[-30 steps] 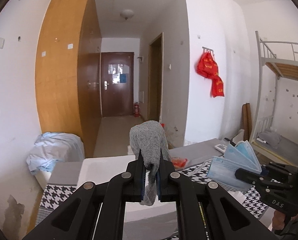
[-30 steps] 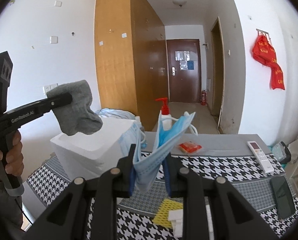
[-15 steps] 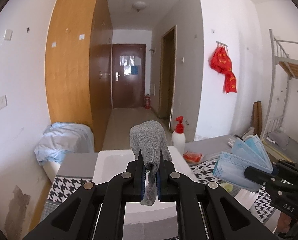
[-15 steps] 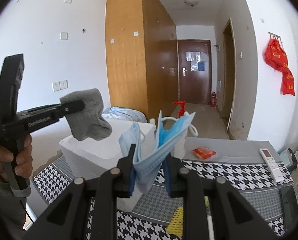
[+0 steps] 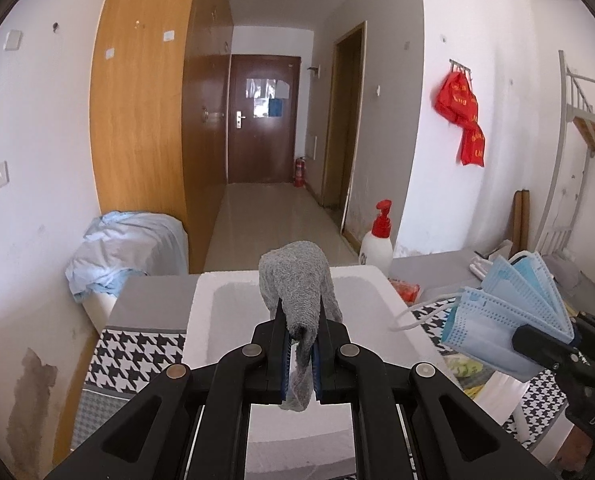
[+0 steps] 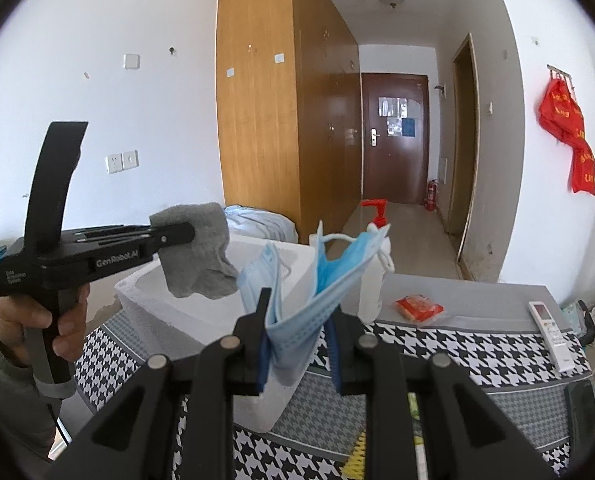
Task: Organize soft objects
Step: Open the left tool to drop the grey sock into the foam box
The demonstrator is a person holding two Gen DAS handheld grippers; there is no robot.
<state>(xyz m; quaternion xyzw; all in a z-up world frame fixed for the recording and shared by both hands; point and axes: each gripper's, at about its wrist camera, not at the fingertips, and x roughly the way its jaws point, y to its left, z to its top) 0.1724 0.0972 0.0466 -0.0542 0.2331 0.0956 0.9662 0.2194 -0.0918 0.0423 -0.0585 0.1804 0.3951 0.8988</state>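
Note:
My left gripper (image 5: 299,344) is shut on a grey sock (image 5: 297,284) and holds it above the open white foam box (image 5: 205,320). The sock (image 6: 199,252) and left gripper (image 6: 177,236) also show in the right wrist view, over the box (image 6: 145,296). My right gripper (image 6: 297,336) is shut on a stack of blue face masks (image 6: 297,320), held just right of the box. The masks (image 5: 509,316) show at the right of the left wrist view.
The box stands on a table with a houndstooth cloth (image 6: 477,344). On it are a white pump bottle with a red top (image 5: 377,240), a red packet (image 6: 419,306), a white remote (image 6: 549,332) and yellow items (image 6: 357,464). A blue cloth pile (image 5: 125,244) lies left.
Both grippers have moved forward and lower toward the foam box. The sock now hangs over the box opening, and the masks are closer to its right side.

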